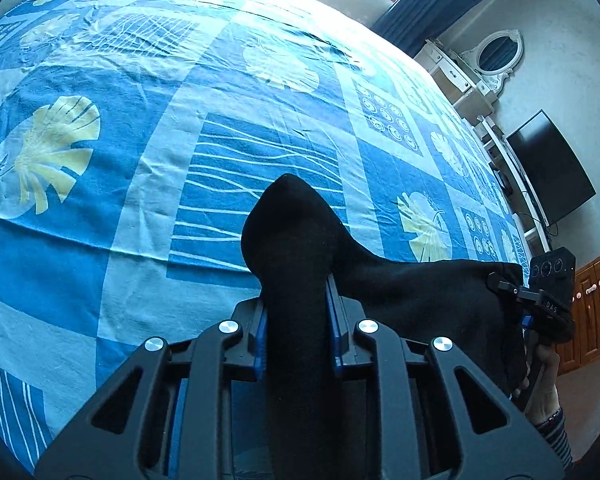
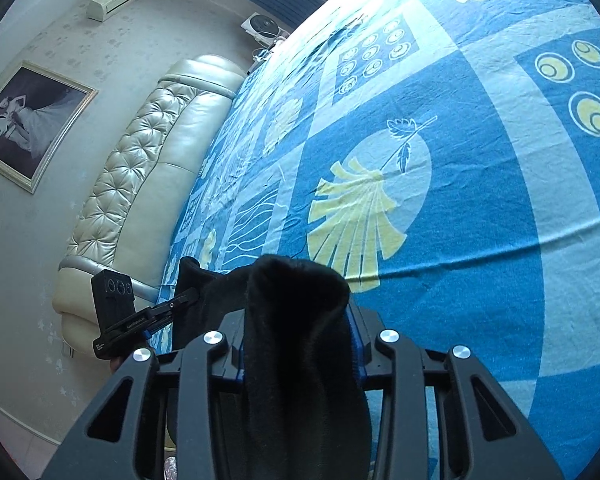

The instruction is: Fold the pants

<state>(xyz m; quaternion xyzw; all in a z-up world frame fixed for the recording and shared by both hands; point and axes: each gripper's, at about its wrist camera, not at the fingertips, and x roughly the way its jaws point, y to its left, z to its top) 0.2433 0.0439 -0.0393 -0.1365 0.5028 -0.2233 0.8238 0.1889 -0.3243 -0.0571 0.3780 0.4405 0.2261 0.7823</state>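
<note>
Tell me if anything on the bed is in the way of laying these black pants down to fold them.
Nothing visible is. Both grippers, left and right, already hold the black pants in their jaws, and the blue patterned bedspread ahead of them shows only bare cloth with light wrinkles.

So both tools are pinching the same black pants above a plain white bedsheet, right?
Not quite: the bedsheet is not plain white but blue, patterned with pale leaves and squares, as the left wrist view shows. The rest holds: the left tool and the right tool each pinch the same black pants above it.
</note>
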